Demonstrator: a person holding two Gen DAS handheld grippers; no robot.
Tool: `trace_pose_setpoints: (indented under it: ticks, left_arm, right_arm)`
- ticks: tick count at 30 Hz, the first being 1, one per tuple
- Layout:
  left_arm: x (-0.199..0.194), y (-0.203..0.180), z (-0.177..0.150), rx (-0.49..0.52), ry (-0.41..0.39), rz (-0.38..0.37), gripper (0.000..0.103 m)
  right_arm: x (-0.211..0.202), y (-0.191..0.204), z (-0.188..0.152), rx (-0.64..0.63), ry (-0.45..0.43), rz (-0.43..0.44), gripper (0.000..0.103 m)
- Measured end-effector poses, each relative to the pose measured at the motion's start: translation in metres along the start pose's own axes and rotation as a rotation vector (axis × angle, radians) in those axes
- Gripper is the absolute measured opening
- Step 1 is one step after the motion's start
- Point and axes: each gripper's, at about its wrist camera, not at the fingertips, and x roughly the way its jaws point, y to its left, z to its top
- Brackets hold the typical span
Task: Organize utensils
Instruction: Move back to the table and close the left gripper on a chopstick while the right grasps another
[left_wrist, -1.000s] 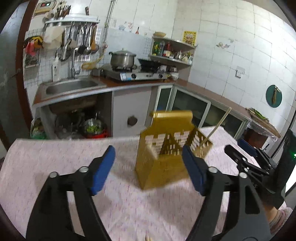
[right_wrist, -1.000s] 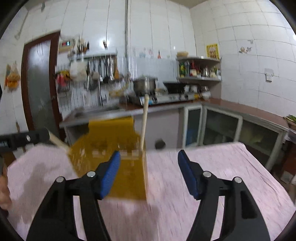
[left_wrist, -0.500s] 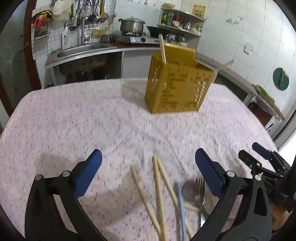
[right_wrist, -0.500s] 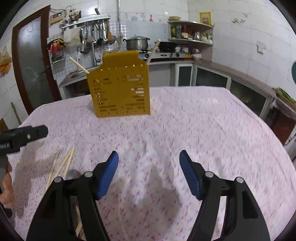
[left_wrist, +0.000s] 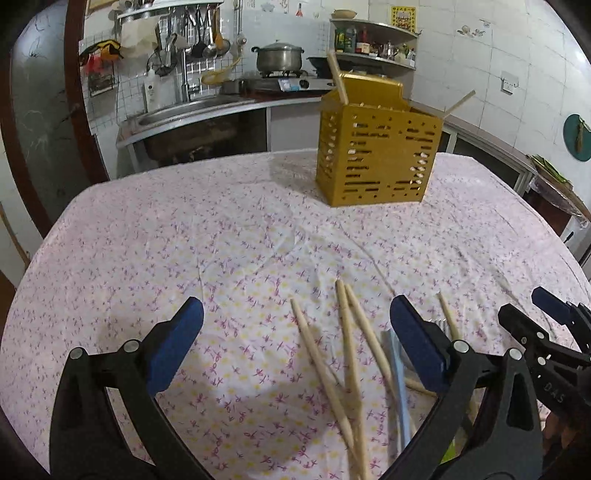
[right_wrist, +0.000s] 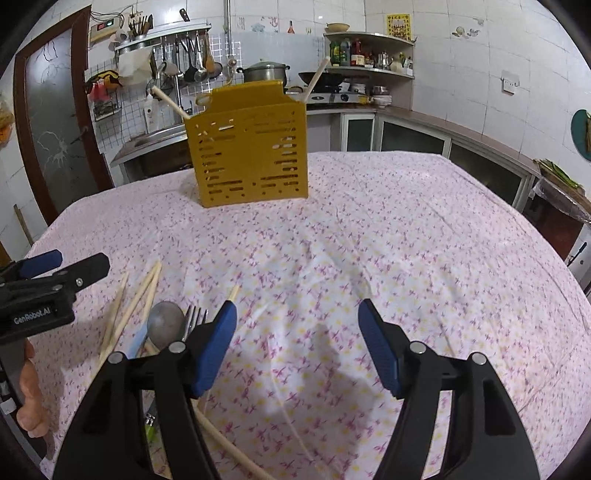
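Note:
A yellow perforated utensil holder (left_wrist: 378, 155) stands on the far middle of the table and shows in the right wrist view too (right_wrist: 251, 147); two chopsticks lean out of it. Several wooden chopsticks (left_wrist: 347, 347) lie loose on the cloth near me, with a spoon (right_wrist: 164, 323), a fork (right_wrist: 194, 319) and a light blue handle (left_wrist: 397, 365). My left gripper (left_wrist: 295, 347) is open and empty, low over the loose chopsticks. My right gripper (right_wrist: 297, 336) is open and empty, just right of the pile. The left gripper also shows at the left edge of the right wrist view (right_wrist: 55, 273).
The table wears a pink flowered cloth (left_wrist: 221, 240). Behind it are a sink counter (left_wrist: 192, 110), a stove with a pot (left_wrist: 279, 59) and a corner shelf with bottles (right_wrist: 365, 51). A low cabinet counter (right_wrist: 461, 140) runs along the right wall.
Both grippers have pulled back from the yellow holder toward the near side of the table and dropped lower. The loose chopsticks, spoon and fork have come into view beneath them. Both stayed open.

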Motion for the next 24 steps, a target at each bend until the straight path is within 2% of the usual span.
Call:
trace_pose_setpoints:
  ticks: [4,9,11,18,20,24]
  left_arm:
    - [0.006,0.008,-0.003,-0.023,0.025,-0.009,0.093]
    - [0.014,0.008,-0.005,-0.031,0.076,-0.036,0.075]
    - [0.017,0.007,-0.008,-0.03,0.094,-0.041,0.071]
    - [0.034,0.002,-0.016,-0.043,0.195,-0.085,0.035]
    - [0.038,0.002,-0.017,-0.056,0.22,-0.096,0.031]
    - [0.04,-0.004,-0.018,-0.043,0.214,-0.08,0.031]
  right_arm:
    - [0.003,0.006,-0.003,-0.014,0.016,-0.015,0.067]
    - [0.008,0.017,-0.001,-0.028,0.045,-0.016,0.066]
    - [0.011,0.022,-0.001,-0.036,0.062,-0.007,0.059]
    - [0.023,0.036,-0.006,-0.064,0.125,0.017,0.042]
    - [0.026,0.034,-0.005,-0.051,0.134,0.023,0.041]
    - [0.036,0.029,-0.006,-0.033,0.174,0.037,0.034]
